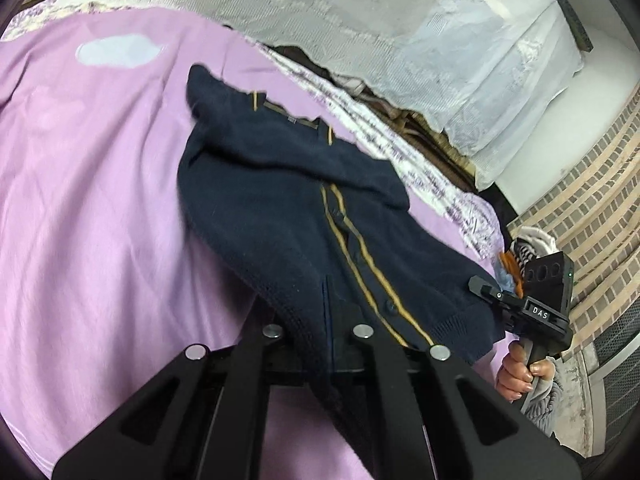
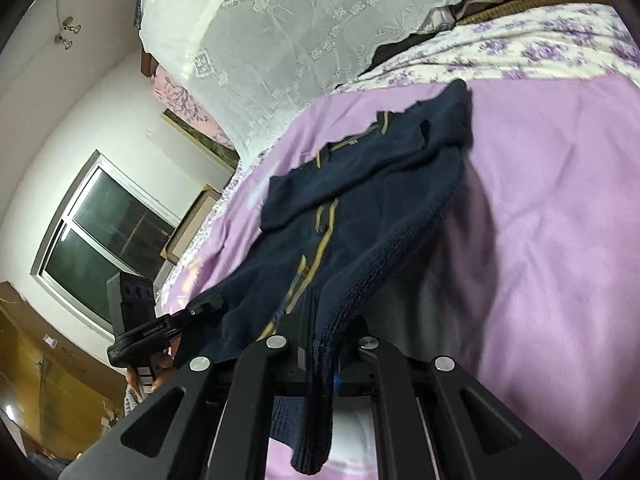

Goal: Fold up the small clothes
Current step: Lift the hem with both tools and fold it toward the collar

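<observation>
A small navy knit cardigan (image 1: 288, 216) with tan stripes down its front lies on a purple bedsheet (image 1: 88, 208), sleeves folded over its chest. Its ribbed hem is lifted off the sheet. My left gripper (image 1: 320, 344) is shut on the hem at one corner. My right gripper (image 1: 486, 290) shows at the right, shut on the other hem corner. In the right wrist view the cardigan (image 2: 360, 200) stretches away from my right gripper (image 2: 320, 352), which pinches the hem, and my left gripper (image 2: 208, 304) holds the hem at the lower left.
White lace curtain (image 1: 360, 20) hangs beyond the bed. A floral purple sheet edge (image 2: 540, 44) borders the far side. A window (image 2: 104, 240) is on the left wall. A brick-patterned wall (image 1: 592, 200) stands at the right.
</observation>
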